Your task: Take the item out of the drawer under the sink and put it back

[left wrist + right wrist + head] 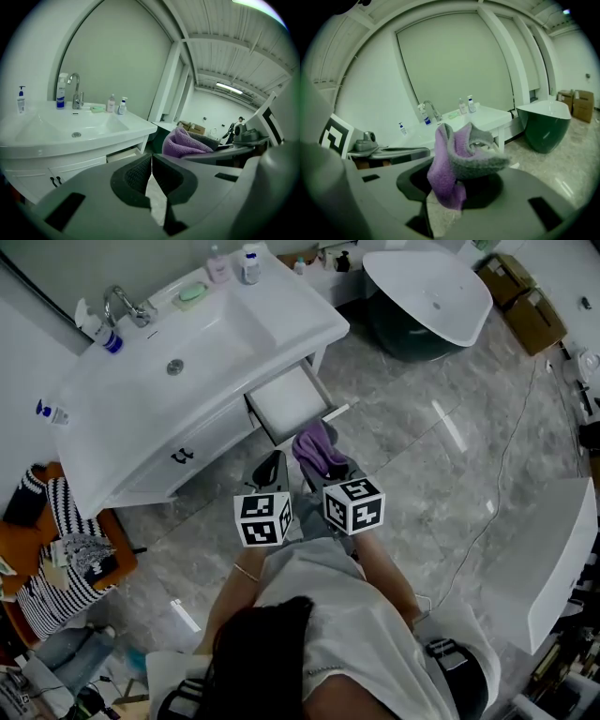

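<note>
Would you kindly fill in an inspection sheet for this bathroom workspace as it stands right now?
Surface: grey marble-look floor in front of the white vanity sink unit.
Job's things: white drawer under the sink stands pulled open; purple and grey cloth is out of it, held in the air.
Clutter: white bottle with blue label and green soap dish on the sink rim.
Grippers: left tool shut, nothing in it; right tool shut on the cloth.
Cables: one thin cable across the floor at the right.
Surroundings: white freestanding bathtub, cardboard boxes, striped fabric at the left.
</note>
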Demonstrator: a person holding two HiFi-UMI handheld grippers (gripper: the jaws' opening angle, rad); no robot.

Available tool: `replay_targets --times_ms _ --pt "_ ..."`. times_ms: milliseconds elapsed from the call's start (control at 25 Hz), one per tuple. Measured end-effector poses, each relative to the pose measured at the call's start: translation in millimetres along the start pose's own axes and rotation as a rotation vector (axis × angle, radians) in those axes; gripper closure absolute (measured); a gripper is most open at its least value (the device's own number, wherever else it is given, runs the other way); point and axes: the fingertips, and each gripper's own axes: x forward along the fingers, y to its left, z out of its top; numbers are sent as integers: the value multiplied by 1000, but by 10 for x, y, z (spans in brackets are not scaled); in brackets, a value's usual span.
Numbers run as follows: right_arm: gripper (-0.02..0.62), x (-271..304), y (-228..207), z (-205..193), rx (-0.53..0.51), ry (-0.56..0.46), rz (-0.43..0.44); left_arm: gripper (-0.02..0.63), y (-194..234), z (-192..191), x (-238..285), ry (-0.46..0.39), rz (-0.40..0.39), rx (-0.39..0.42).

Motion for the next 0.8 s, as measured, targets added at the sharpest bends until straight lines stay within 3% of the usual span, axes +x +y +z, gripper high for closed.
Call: replay_targets --times_ms 800 --pt "443 387 -789 231 -42 80 110 597 -139 233 777 35 91 -26"
